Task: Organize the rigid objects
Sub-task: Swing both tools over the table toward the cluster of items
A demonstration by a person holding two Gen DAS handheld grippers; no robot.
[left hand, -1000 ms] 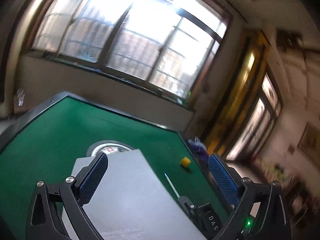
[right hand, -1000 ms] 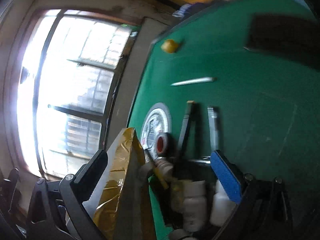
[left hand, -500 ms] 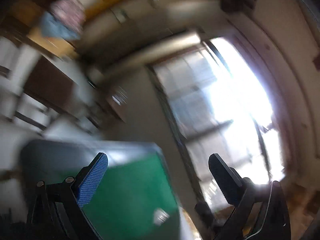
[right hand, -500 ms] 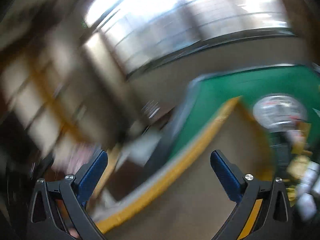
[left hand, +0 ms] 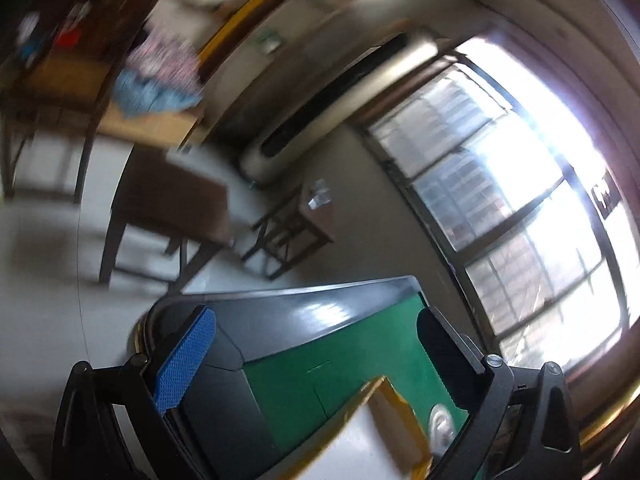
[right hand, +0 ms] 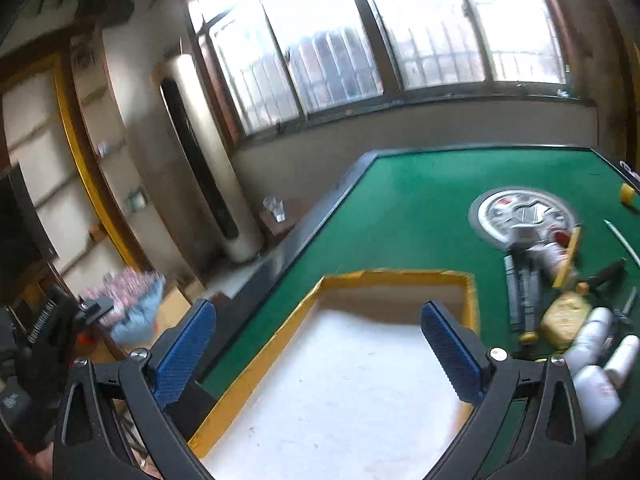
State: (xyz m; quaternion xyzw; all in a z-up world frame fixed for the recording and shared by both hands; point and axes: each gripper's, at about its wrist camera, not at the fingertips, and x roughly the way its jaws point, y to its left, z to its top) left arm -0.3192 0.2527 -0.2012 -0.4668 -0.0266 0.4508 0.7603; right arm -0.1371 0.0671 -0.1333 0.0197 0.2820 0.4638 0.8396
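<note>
Judging from how things lie now, no object has gone into the box (right hand: 352, 380) yet: its white floor is bare and its yellow-taped rim sits on the green table (right hand: 420, 200), near the left edge.

The right gripper (right hand: 316, 354) hangs above the box with its fingers spread wide and nothing between them. The left gripper (left hand: 316, 356) is also spread and holds nothing; its camera looks sideways toward the room and the window, and sees only a corner of the box (left hand: 384, 412) low in the frame.

The things to organize lie in a heap (right hand: 560, 304) just right of the box, by the round centre plate (right hand: 524, 214). I can make out white bottles (right hand: 592, 376), a grey tube (right hand: 522, 288), a yellowish flat piece (right hand: 564, 320) and some thin dark tools. A white pen (right hand: 620, 238) and a small yellow block (right hand: 627, 193) lie apart, farther right.

The main risk, I think, is the heap itself. The objects touch and overlap, so a gripper closing on one bottle may push its neighbours, and the round ones could roll toward the table edge. The pen is thin and lies flat on the felt, so the fingers could slide over it.

A second risk is the left gripper: it faces away from the work, so moving it now would be almost blind, and it could knock the box wall. The left picture is also blurred, which makes position hard to judge.
</note>
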